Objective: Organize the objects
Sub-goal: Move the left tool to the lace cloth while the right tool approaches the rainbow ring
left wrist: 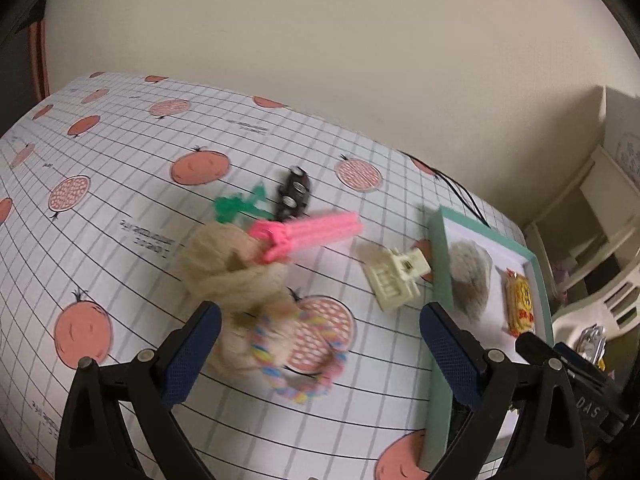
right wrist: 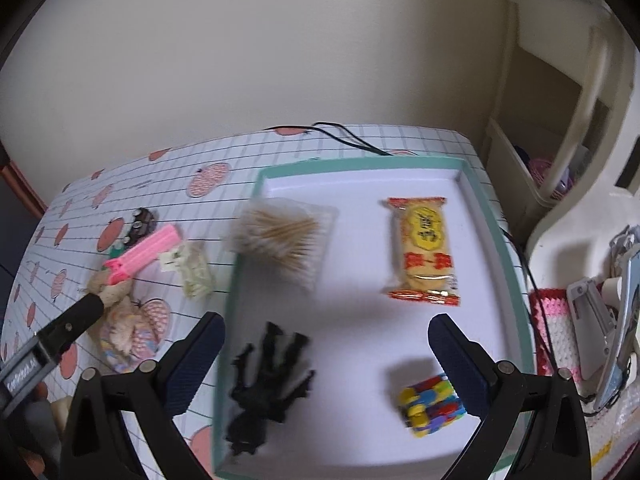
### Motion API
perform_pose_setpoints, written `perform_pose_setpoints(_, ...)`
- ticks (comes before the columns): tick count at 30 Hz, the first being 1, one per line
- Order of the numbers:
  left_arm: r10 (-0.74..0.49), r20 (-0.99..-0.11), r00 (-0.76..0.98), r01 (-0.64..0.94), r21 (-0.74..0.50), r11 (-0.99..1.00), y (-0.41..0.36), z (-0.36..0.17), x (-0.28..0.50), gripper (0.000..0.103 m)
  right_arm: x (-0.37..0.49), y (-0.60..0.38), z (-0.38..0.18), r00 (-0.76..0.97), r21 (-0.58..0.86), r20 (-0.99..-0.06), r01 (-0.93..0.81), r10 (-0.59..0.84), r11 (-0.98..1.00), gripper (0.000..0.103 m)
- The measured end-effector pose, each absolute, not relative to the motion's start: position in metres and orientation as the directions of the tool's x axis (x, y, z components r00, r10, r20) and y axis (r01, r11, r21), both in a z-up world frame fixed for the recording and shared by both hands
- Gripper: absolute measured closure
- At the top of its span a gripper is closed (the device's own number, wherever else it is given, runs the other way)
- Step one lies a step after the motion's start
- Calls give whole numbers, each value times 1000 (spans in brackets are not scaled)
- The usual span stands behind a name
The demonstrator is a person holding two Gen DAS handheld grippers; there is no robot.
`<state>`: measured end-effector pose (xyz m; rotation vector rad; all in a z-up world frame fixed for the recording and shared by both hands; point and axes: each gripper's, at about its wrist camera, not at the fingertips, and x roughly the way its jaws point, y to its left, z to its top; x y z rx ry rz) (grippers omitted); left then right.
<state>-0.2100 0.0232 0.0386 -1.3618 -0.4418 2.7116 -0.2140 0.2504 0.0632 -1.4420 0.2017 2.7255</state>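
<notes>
My left gripper [left wrist: 320, 348] is open just above a beige knotted rope toy [left wrist: 232, 276] with a pastel ring, which lies on the tablecloth between and ahead of its fingers. Beyond the toy lie a pink clip [left wrist: 312, 234], a green plastic piece [left wrist: 234, 204], a black toy car [left wrist: 294, 190] and a cream clip [left wrist: 394, 274]. My right gripper [right wrist: 328, 360] hangs open over the teal-rimmed tray [right wrist: 516, 264]. In the tray are a pack of swabs [right wrist: 284, 236], a yellow snack pack [right wrist: 424, 252], a black toy figure [right wrist: 268, 380] and a multicoloured cube [right wrist: 432, 404].
The table is covered with a gridded cloth with orange fruit prints [left wrist: 100, 208]. A black cable [right wrist: 348, 138] runs along the back edge by the wall. Cream shelving [right wrist: 560, 120] and a cluttered stand with a crocheted mat [right wrist: 556, 320] are to the right.
</notes>
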Motion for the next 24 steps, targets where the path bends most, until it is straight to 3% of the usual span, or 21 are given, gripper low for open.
perform_pose_setpoints(14,140,-755,-641,161,-310,-937,-55,37,-216,3,-221,161,71,-553,84,-828,42,-93,-996,0)
perform_pose_setpoints(24,171,-779,-603,143,-316,-938,-70,21,-223,3,-231,113,35,-480,62,-871,100,-103,-993,0)
